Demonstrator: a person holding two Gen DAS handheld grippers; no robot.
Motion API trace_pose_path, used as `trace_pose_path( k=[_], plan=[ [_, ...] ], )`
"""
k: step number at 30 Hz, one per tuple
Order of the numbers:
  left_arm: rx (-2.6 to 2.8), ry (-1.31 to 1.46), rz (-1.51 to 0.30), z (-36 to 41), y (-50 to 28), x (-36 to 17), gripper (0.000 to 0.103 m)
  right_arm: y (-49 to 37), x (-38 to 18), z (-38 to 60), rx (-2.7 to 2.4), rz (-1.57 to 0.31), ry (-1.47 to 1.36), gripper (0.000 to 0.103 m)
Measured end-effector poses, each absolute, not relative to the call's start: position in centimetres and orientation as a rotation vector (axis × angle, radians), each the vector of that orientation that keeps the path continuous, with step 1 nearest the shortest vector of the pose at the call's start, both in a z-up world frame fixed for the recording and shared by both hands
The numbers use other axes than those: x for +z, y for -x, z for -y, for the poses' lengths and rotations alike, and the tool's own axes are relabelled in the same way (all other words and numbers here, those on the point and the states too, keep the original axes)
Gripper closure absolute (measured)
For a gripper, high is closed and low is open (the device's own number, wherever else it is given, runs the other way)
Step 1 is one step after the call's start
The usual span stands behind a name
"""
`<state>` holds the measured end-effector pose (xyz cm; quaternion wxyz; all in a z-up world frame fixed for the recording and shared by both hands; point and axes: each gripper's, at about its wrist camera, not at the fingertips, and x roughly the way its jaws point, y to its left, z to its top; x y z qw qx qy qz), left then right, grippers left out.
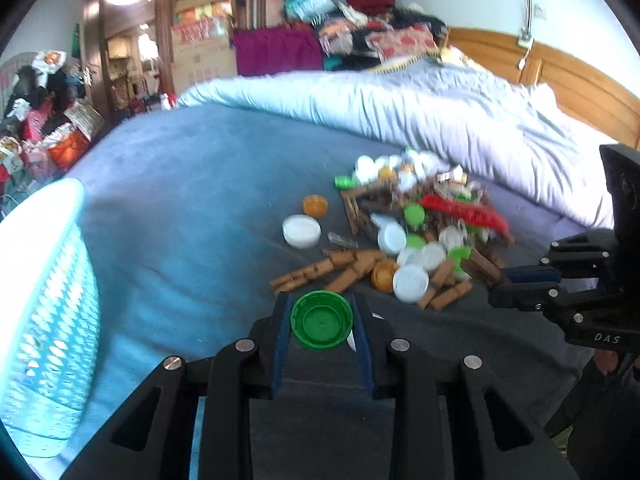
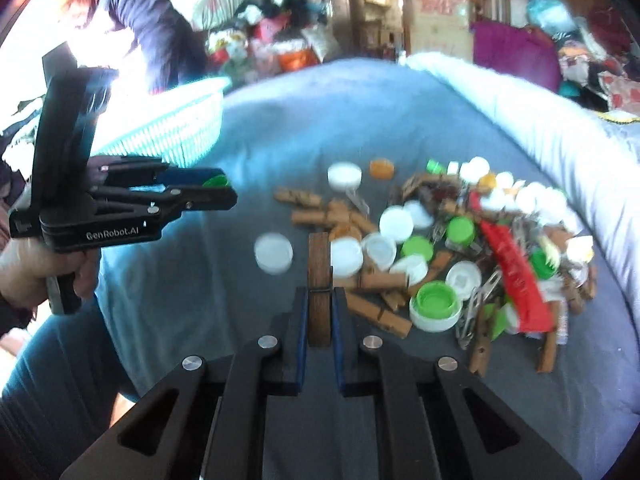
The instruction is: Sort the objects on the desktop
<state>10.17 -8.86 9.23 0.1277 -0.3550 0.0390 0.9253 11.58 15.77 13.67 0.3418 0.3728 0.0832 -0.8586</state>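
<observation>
My left gripper (image 1: 321,314) is shut on a green bottle cap (image 1: 322,320) and holds it above the bed; it also shows in the right wrist view (image 2: 218,188) with the cap (image 2: 216,181) between its fingers. My right gripper (image 2: 319,300) is shut on a dark wooden clothespin (image 2: 319,268) held upright; it shows at the right of the left wrist view (image 1: 504,284). A pile of caps, wooden clothespins and a red strip (image 1: 424,236) lies on the blue-grey sheet (image 1: 192,184). The pile also shows in the right wrist view (image 2: 460,248).
A turquoise mesh basket (image 1: 44,300) stands at the left, also seen in the right wrist view (image 2: 176,120). A rolled light quilt (image 1: 440,112) borders the pile behind. A white cap (image 2: 274,253) and an orange cap (image 1: 315,205) lie apart from the pile.
</observation>
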Motion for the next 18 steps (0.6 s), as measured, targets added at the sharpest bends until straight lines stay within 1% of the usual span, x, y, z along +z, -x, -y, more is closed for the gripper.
trace_pose_path(
  k=[11, 18],
  plan=[
    [2.856, 0.768, -0.088, 11.2, -12.4, 19.3, 0.073, -10.6, 21.1, -14.9, -2.328, -0.173, -0.811, 0.092],
    [2.985, 0.694, -0.066, 14.9, -13.3, 23.7, 0.073, -9.2, 25.7, -12.8, -2.344, -0.177, -0.722, 0.092]
  ],
)
